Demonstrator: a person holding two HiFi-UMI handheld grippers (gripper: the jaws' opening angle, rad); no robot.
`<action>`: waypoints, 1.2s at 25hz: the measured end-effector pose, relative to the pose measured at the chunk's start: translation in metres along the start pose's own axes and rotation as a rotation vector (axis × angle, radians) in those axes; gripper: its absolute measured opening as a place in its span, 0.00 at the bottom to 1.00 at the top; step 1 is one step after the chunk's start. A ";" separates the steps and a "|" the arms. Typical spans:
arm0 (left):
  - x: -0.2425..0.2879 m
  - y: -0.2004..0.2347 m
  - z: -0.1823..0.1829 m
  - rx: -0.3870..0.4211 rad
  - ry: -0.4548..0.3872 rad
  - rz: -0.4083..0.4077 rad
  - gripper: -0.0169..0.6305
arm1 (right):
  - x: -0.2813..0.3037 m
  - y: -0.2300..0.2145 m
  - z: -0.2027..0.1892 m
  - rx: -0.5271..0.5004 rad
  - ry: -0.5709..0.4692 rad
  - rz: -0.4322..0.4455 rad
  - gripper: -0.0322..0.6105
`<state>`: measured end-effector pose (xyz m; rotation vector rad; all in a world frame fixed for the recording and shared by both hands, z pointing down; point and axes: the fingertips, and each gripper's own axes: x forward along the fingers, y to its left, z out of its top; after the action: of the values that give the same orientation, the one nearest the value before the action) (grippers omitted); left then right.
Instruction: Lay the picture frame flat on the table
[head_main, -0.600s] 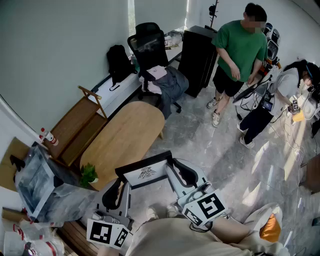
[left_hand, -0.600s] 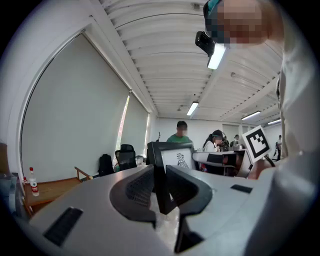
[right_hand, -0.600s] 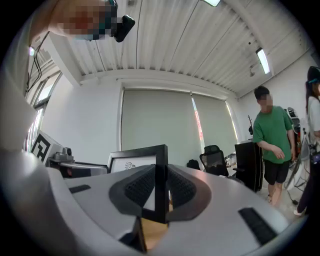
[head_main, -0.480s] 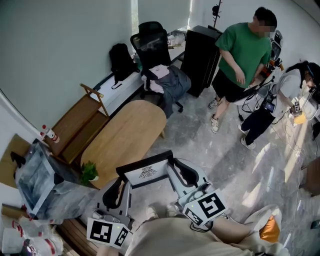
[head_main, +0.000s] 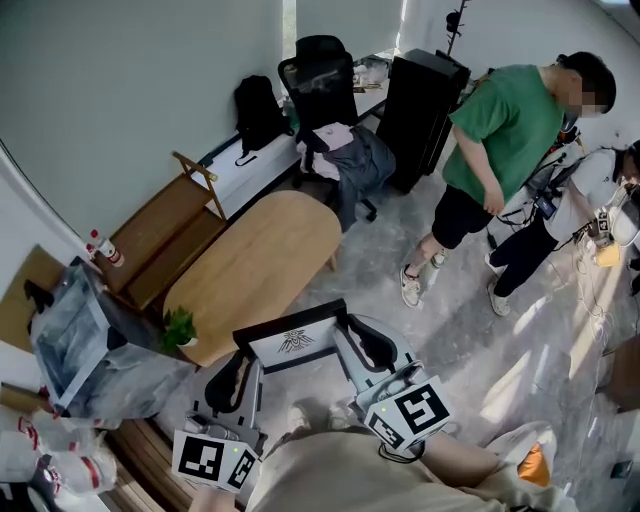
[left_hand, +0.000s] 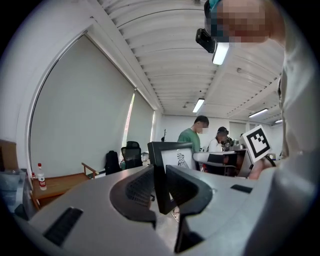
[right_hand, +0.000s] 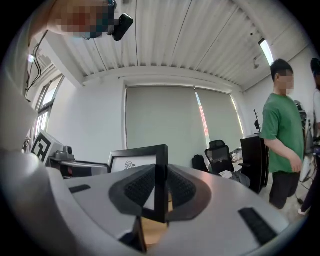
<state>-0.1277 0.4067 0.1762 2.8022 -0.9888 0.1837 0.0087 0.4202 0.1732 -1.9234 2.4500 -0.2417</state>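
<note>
So the picture frame (head_main: 292, 343) is nowhere near flat yet. It's up in the air just off the near end of the oval wooden bench (head_main: 250, 270), hanging over the floor and not the bench top. Both grippers have it: the left gripper (head_main: 243, 368) has its jaws clenched on the frame's left edge, and the right gripper (head_main: 352, 340) has its jaws pinched on the right edge. Each gripper view shows the black moulding sandwiched tight between the ribbed pads, no gap. The frame sits more or less on edge between them, its printed face tipped up toward the head camera, the side away from the bench. There's a little potted plant (head_main: 180, 327) at the near end of the bench, right beside where the frame would come in — I'd watch that corner. My read is that the pickup is done and basically everything else is left: carry it out over a bare stretch of the bench, tip it down so it's level, set it on the wood, then let go with both jaws. A couple of people stand well past the far side of the bench, not in the way.
</note>
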 end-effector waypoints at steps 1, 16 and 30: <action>0.000 0.000 -0.001 -0.002 0.003 0.007 0.14 | 0.000 0.000 -0.002 0.002 0.005 0.006 0.14; 0.010 -0.020 -0.020 0.006 -0.010 0.121 0.14 | -0.003 -0.022 -0.023 0.004 0.021 0.106 0.14; 0.064 0.015 -0.033 -0.039 0.003 0.133 0.14 | 0.052 -0.058 -0.040 0.021 0.049 0.111 0.14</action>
<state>-0.0900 0.3627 0.2210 2.7017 -1.1655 0.1827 0.0477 0.3614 0.2249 -1.7867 2.5643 -0.3142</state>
